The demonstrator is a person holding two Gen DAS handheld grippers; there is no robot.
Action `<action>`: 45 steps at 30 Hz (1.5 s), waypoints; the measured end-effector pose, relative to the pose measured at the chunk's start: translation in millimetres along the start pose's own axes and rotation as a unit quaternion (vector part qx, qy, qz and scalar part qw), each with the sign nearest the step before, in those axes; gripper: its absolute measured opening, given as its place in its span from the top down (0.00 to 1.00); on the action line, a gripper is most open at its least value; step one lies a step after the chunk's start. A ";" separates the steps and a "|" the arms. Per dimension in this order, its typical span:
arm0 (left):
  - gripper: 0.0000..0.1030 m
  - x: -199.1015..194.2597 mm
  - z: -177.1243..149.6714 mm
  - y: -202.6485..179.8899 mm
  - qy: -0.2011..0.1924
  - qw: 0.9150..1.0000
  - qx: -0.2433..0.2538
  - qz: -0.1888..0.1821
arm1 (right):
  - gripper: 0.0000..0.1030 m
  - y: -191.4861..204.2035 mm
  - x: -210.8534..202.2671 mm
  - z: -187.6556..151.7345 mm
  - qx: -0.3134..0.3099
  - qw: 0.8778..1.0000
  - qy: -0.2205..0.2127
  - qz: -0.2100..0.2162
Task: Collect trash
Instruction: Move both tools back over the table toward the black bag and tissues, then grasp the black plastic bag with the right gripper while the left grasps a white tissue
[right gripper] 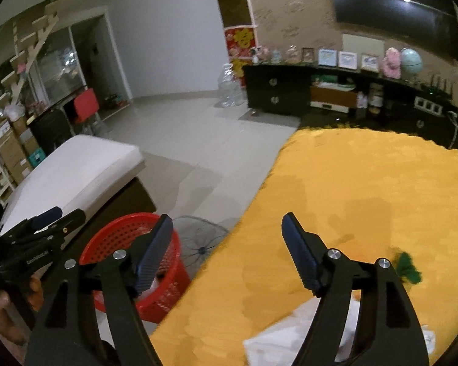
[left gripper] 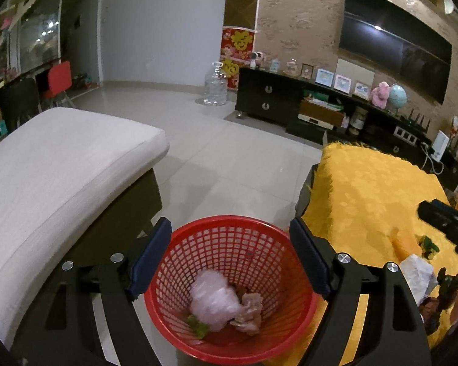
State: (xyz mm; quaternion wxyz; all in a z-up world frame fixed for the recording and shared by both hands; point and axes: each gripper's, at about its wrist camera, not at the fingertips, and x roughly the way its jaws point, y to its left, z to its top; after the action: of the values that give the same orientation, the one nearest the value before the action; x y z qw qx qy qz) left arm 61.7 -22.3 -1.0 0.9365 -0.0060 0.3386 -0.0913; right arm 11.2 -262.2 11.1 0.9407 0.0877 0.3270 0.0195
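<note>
Risk from here: white paper (right gripper: 278, 343) slipping or tearing at pickup, owing to its flat lie on the yellow-covered worktop (right gripper: 366, 189); likewise a drop short of the red basket (left gripper: 229, 277), well left of the right gripper's fingers. Right gripper (right gripper: 227, 253): fingers spread wide, empty, above the worktop, paper just below and between them. Left gripper (left gripper: 230, 256): fingers wide apart, nothing held, basket directly beneath and between. Inside basket: pale plastic wad (left gripper: 212, 299), crumpled scraps, green bit.
</note>
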 end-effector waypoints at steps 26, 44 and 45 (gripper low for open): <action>0.24 -4.8 -13.7 -82.4 -0.001 0.995 0.080 -0.064 | 0.26 -115.7 -98.9 -70.2 0.106 0.986 -0.021 -0.124; 0.24 2.3 -25.2 -111.8 0.015 0.991 0.105 -0.077 | 0.17 -89.4 -69.6 -116.8 0.085 0.993 0.057 -0.062; 0.24 2.6 -25.8 -112.9 0.016 0.991 0.107 -0.078 | 0.17 -89.6 -67.1 -118.4 0.082 0.992 0.062 -0.070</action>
State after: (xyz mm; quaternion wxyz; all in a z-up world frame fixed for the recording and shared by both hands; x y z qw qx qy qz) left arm 28.4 -132.5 -14.3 0.9163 0.0691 0.3402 -0.1996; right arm -116.6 -338.6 -55.0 0.9073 0.1402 0.3906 -0.0674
